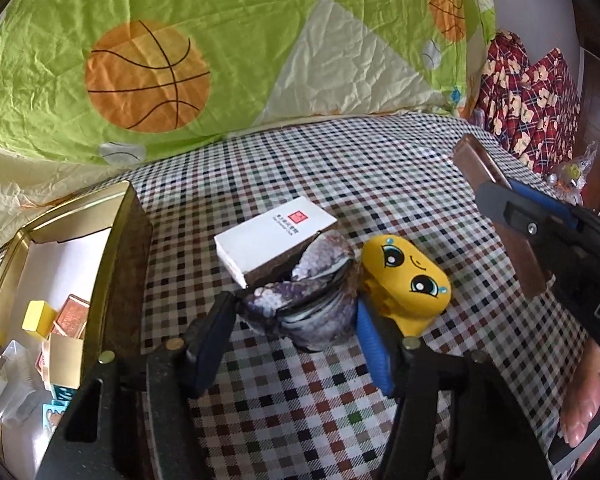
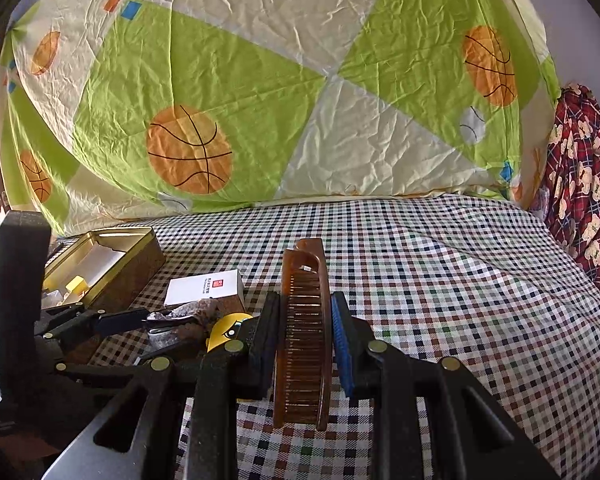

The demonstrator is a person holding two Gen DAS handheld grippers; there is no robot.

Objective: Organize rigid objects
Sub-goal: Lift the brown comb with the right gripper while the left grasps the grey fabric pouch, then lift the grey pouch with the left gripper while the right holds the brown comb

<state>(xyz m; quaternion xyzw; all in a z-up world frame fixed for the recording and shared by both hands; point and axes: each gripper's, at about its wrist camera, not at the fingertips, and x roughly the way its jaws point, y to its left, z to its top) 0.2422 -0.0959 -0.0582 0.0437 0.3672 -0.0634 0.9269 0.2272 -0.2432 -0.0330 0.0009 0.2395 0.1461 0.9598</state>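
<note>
Gold-rimmed metal tin (image 1: 128, 216), shiny; white cardboard box (image 1: 274, 234), matt; translucent amber plastic comb (image 2: 304, 336), glossy; checked cloth cover (image 1: 380, 168), woven; green basketball-print quilt (image 1: 220, 40), crinkled.

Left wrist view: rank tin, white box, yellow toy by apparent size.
1. tin, though it sits nearer the lens at the distorted edge.
2. white box.
3. yellow toy, close to the box; unsure.

Bedsheet (image 1: 380, 168): small check, white with black, brown, green squares. Quilt (image 1: 228, 40) at 12 o'clock: lime green and cream panels, orange basketballs. Box (image 1: 274, 232): white, red square mark. Toy (image 1: 406, 280): yellow, blue-rimmed eyes. Comb (image 2: 302, 336): translucent amber brown. Tin (image 1: 130, 264) at 9 o'clock: gold rim.
</note>
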